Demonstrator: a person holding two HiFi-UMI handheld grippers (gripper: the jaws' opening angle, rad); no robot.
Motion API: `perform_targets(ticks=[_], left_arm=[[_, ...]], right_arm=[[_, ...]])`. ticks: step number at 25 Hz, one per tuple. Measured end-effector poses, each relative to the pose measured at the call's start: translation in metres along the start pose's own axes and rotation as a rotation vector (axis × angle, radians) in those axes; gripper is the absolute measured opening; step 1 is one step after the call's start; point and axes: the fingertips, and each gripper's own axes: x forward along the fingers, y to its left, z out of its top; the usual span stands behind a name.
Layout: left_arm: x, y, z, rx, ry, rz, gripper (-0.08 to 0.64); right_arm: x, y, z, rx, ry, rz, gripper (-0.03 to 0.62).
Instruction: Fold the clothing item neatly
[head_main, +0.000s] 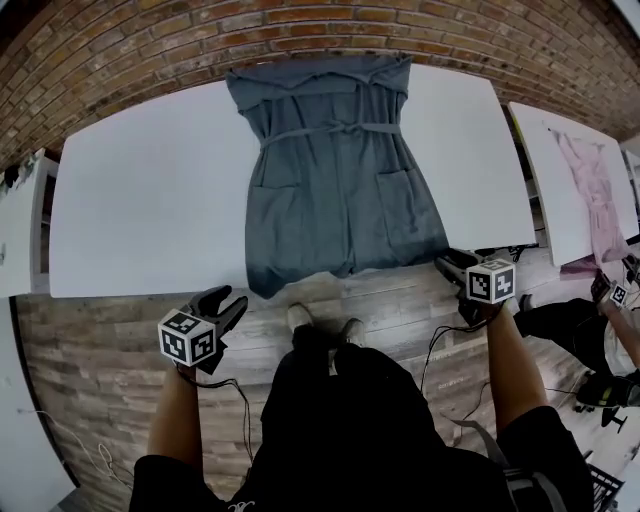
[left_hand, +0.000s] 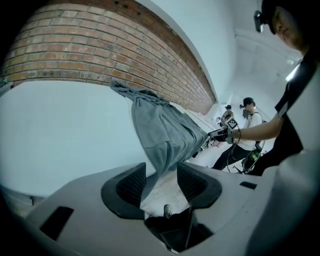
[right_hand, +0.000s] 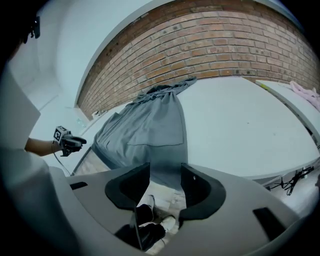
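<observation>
A grey belted garment (head_main: 335, 190) with two pockets lies spread flat on the white table (head_main: 150, 200), its hem hanging over the near edge. My left gripper (head_main: 230, 300) is off the table just below and left of the hem's left corner, jaws open. In the left gripper view the garment's (left_hand: 160, 130) hanging corner drops into the gap of the gripper (left_hand: 161, 182), and the pads are not pressing on it. My right gripper (head_main: 448, 266) is at the hem's right corner, open. In the right gripper view the gripper (right_hand: 165, 186) frames the hem (right_hand: 150, 130), apart from it.
A second white table (head_main: 560, 200) to the right carries a pink garment (head_main: 590, 185). Another person (head_main: 600, 350) with a gripper stands at the far right. A brick wall (head_main: 300, 30) runs behind the table. Below is a wooden floor (head_main: 90, 370) with cables, and my shoes (head_main: 300, 316) are close to the table edge.
</observation>
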Motion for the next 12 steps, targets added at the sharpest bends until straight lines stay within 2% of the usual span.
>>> perform_targets(ticks=[3, 6, 12], left_arm=[[0.023, 0.003, -0.002, -0.018, 0.007, 0.071, 0.172], [0.036, 0.006, -0.002, -0.032, 0.017, 0.136, 0.172], [0.049, 0.011, 0.003, -0.057, 0.043, 0.242, 0.172]], right_arm=[[-0.002, -0.006, 0.002, -0.032, 0.012, 0.000, 0.175], [-0.008, -0.021, -0.005, -0.061, 0.024, -0.047, 0.175], [-0.010, -0.032, -0.005, -0.057, 0.059, -0.112, 0.175]])
